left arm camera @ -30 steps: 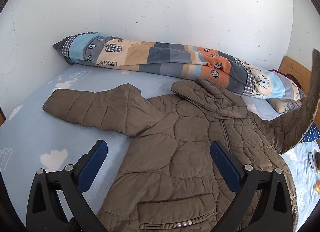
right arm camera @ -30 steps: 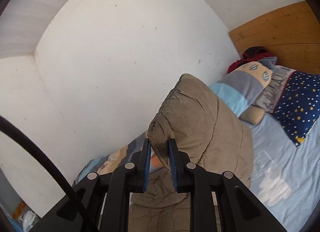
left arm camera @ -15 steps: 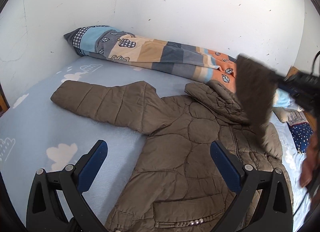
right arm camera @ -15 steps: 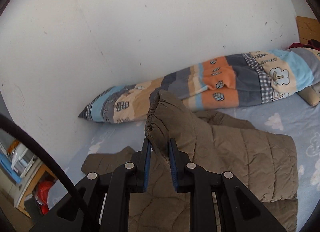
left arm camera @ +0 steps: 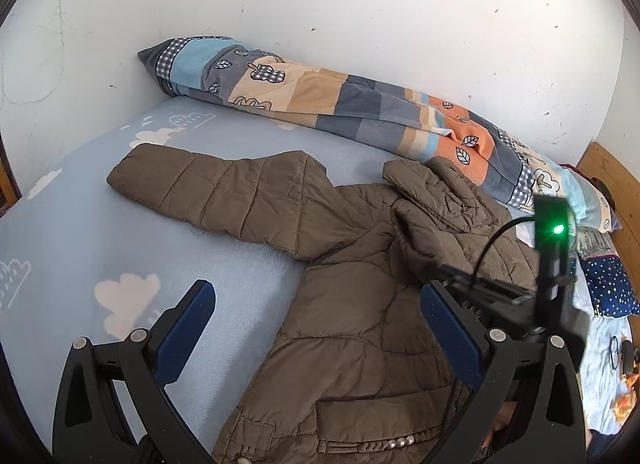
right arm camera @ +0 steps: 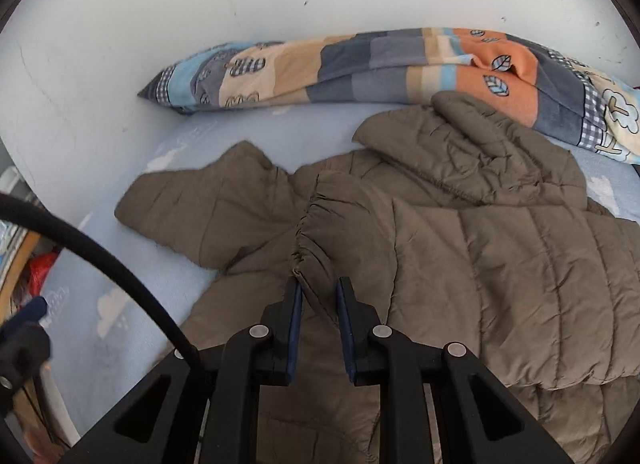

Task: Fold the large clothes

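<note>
right claw (right arm camera: 318,296): pressed together on the cuff (right arm camera: 310,224) of the jacket's sleeve, gathered cuff fabric sticking out past the blue pads; it points down at the jacket front.
left claw (left arm camera: 316,328): spread wide, nothing between the pads; it hovers over the jacket's lower front, one pad over the bare sheet, the other over the fabric.
jacket (left arm camera: 360,304): brown quilted puffer lying front up on the bed, hood (left arm camera: 436,188) toward the blanket, a row of small pearly beads near the pocket at the bottom of the left view.
held sleeve (right arm camera: 500,264): brought across the chest, lying over the jacket body, cuff end near the middle.
other sleeve (left arm camera: 208,188): stretched out flat on the sheet, pointing away from the body toward the wall corner.
sheet (left arm camera: 80,248): pale blue with white clouds, covers the bed.
blanket (left arm camera: 340,104): striped patchwork in blue, grey, orange and cream, rolled along the white wall (left arm camera: 360,4).
headboard (left arm camera: 612,176): wood, at the far right edge.
pillow (left arm camera: 608,284): dark blue with stars, beside the headboard.
right claw seen from left view: black body with a green light (left arm camera: 558,230) and a cable, low over the jacket.
</note>
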### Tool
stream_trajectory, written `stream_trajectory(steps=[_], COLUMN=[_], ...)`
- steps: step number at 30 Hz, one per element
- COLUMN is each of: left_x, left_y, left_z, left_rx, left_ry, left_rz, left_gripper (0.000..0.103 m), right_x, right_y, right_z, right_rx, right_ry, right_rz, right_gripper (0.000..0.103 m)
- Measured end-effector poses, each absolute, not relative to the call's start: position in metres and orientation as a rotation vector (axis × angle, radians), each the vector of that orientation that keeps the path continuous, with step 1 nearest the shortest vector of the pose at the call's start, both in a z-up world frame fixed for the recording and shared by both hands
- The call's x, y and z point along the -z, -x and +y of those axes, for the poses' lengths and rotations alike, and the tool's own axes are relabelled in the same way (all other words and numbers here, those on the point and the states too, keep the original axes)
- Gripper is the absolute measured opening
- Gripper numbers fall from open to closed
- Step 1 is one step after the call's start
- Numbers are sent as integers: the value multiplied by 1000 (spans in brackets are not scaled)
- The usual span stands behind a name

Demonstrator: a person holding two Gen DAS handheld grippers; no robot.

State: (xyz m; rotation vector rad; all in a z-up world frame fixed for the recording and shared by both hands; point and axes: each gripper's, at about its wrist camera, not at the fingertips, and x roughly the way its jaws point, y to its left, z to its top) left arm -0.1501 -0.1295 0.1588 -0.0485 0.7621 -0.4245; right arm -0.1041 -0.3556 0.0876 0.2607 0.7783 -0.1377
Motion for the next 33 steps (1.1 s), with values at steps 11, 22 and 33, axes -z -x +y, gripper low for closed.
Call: stream_trajectory(steps=[11, 22, 33], left_x=[-154, -118, -76], left_y=[142, 96, 75], left_z=[-134, -202, -251], left_rx=[415, 662, 704], left_ry=[54, 121, 242], left_rz=[782, 1070, 1179], left_gripper=[102, 102, 84], right_x=[-56, -123, -72], right_y=[97, 206, 362], right_z=[-353, -483, -622], right_rx=[49, 192, 456], right_ry=[-298, -741, -1165], right_rz=[875, 643, 515], right_gripper=[67, 70, 67])
